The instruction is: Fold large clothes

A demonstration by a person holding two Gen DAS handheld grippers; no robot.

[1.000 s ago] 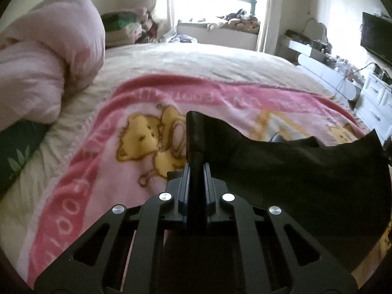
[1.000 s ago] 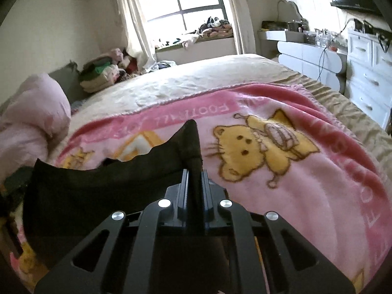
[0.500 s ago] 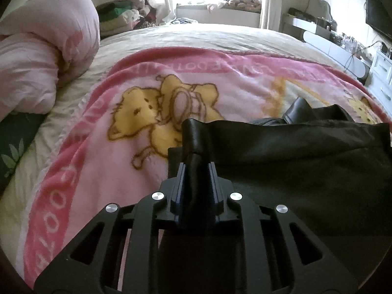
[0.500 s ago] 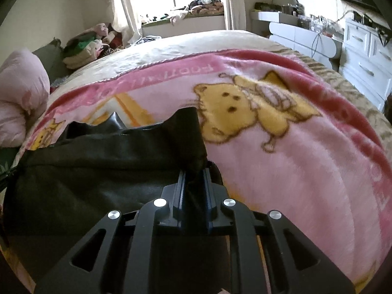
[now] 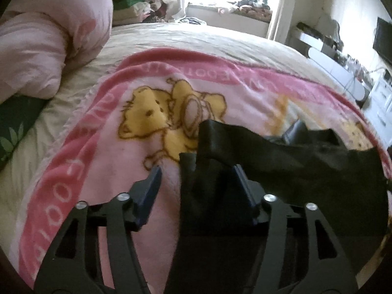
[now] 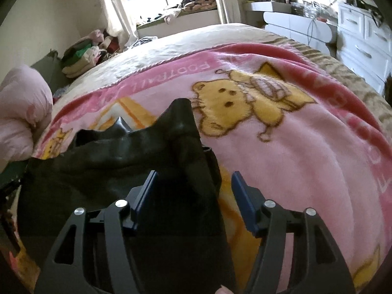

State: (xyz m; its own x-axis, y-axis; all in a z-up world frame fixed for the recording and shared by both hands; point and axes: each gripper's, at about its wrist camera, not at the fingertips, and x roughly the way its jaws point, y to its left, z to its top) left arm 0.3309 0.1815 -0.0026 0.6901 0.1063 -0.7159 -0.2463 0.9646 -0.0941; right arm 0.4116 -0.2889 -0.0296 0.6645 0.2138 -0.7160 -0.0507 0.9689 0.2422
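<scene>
A black garment (image 5: 306, 169) lies on the pink teddy-bear blanket (image 5: 103, 152) over the bed. In the left wrist view its left corner stands up between the fingers of my left gripper (image 5: 197, 171), whose jaws are opening; the pads no longer press on the cloth. The right wrist view shows the same garment (image 6: 98, 169) with its right corner peaked up between the fingers of my right gripper (image 6: 193, 175). Those jaws are opening too, and the cloth rests loose near the left pad. The blanket (image 6: 306, 147) runs off to the right.
A rolled pink duvet (image 5: 49, 44) sits at the bed's left side, with stacked clothes (image 5: 132, 7) behind it. A window sill with laundry (image 6: 193, 2) is at the far end. White drawers (image 6: 362, 46) and a cluttered shelf stand along the right wall.
Both grippers came down with the black garment and laid it on the blanket, then went from shut on its corners to open. The garment, held up before, now rests on the bed.
</scene>
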